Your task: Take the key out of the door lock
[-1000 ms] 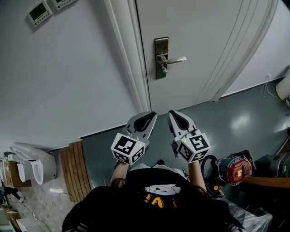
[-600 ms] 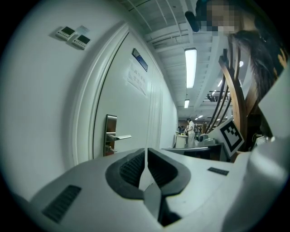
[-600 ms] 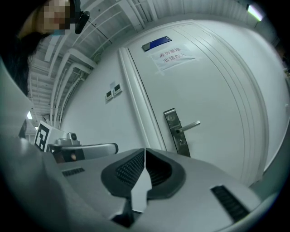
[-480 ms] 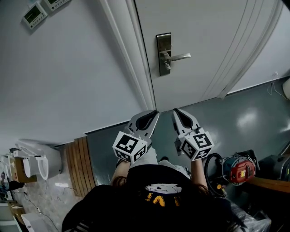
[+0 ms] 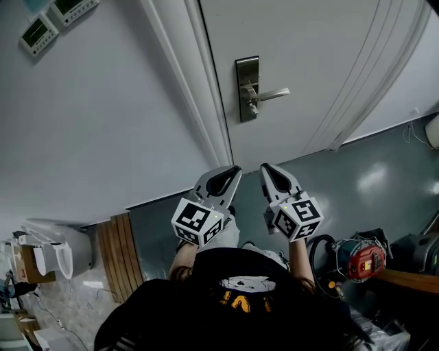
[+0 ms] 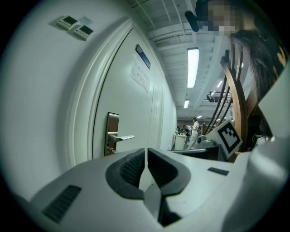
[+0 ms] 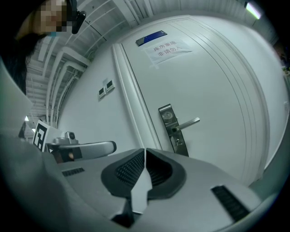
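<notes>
Both grippers have edged a little toward the door since a second ago, and the pair of wall control panels (image 5: 51, 20) has slid further into the head view's upper left corner.

Nearest the head camera is the person's dark shirt (image 5: 240, 301). Just beyond it the two marker cubes sit side by side. The left gripper (image 5: 234, 170) and right gripper (image 5: 265, 168) are held close together, almost level, pointing at the door (image 5: 309, 62) but well apart from it. Each gripper view shows its jaws clenched together, ribbed pads meeting, with nothing between them.

Past the grippers lies grey floor (image 5: 357, 178). A strip of wooden slats (image 5: 116, 257) lies on the left, and a red-and-black machine (image 5: 360, 259) stands on the right.

Further off is the white door, closed in its frame. A steel lock plate (image 5: 247, 68) near the frame carries a lever handle (image 5: 274, 93). The key (image 7: 176, 142) shows only as a small stub sticking out of the plate just under the lever, too small for detail. Neither gripper touches it.

High on the door, in the right gripper view, are a paper notice (image 7: 168, 49) and a blue sign (image 7: 151, 38).
</notes>
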`<state>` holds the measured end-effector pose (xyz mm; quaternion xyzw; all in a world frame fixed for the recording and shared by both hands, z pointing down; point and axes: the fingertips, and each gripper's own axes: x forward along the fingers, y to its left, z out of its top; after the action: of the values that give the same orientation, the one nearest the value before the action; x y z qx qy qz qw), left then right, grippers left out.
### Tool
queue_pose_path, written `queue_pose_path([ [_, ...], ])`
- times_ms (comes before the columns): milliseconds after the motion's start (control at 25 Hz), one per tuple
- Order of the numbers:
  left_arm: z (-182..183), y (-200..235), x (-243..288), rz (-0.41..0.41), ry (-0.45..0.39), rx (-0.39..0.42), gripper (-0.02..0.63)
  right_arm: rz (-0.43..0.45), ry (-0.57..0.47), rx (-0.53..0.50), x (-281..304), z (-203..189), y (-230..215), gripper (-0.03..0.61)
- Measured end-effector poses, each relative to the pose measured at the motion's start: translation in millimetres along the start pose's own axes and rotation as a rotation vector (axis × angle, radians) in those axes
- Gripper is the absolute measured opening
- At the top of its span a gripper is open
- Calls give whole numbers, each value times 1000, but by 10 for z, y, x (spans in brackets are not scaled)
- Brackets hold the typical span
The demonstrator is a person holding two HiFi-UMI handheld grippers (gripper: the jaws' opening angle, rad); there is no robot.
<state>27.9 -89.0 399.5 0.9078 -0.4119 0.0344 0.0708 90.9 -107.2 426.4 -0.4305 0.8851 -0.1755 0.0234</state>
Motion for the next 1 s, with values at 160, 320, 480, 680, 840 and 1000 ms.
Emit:
queue_pose_path([
  [160,11,215,142,-6,4,5,23,1,6,20,251,16,-104,8],
  [320,69,419,318,-26,1,19,23,-8,18,43,516,29,-240,8],
  [480,105,585,493,-54,9,39,23,-21,13,115,764,48,-393,8],
  [680,114,802,639,-78,15,31,23,-66,34,148,1032,17,-641,9],
  [840,118,949,733,-89,17,21,23,-99,54,161,1230,-7,-833,9],
  [1000,110,1050,786,-102,16,11,23,-131,77,162,1420,-49,-1016,9],
])
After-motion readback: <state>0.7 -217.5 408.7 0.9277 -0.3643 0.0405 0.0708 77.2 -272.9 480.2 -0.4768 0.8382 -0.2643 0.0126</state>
